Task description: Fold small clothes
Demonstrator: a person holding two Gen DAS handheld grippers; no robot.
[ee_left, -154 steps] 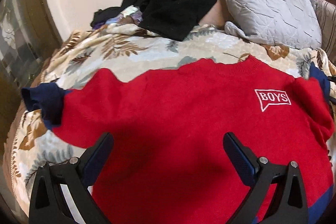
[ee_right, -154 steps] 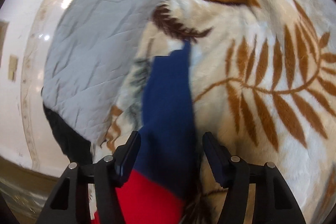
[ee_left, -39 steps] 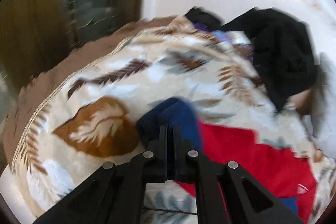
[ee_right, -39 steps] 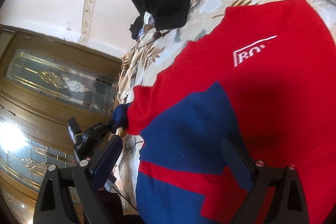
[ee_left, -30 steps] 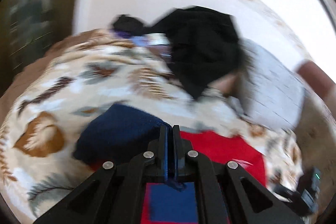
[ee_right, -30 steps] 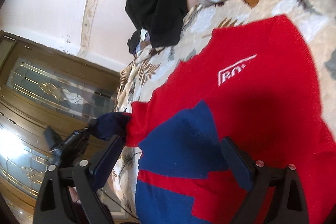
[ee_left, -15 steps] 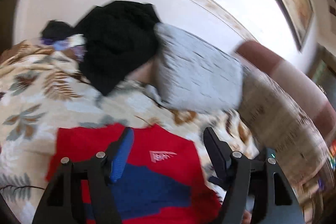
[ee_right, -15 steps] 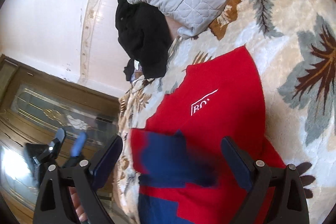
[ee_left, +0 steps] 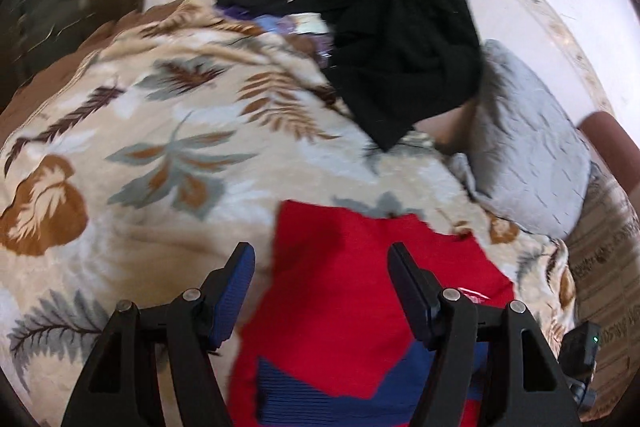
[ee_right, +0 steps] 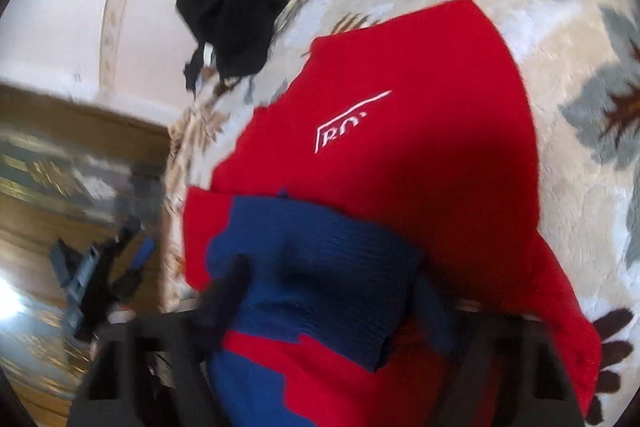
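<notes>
Red knit with navy blocks, the small sweater (ee_right: pixel 420 131) lies on the leaf-patterned blanket (ee_left: pixel 132 155) of the bed, and both navy-cuffed sleeves (ee_right: pixel 320 267) are already turned in across its chest, so the body now reads as a narrow panel with the white logo half covered. The left gripper (ee_left: pixel 320 283) hangs above the sweater's left edge with its jaws apart and nothing between them. The right gripper (ee_right: pixel 332 307) is badly blurred; its jaws have just been closing, the folded navy sleeve sits between them, but whether the pads actually press on the knit I cannot tell. To my eye the sleeve folds are done and what is left for this garment is the fold along its length, hem toward collar, and setting it aside. A heap of black clothing (ee_left: pixel 400 55) sits against the grey quilted pillow (ee_left: pixel 532 163) at the far side, apparently unfolded and possibly next.
</notes>
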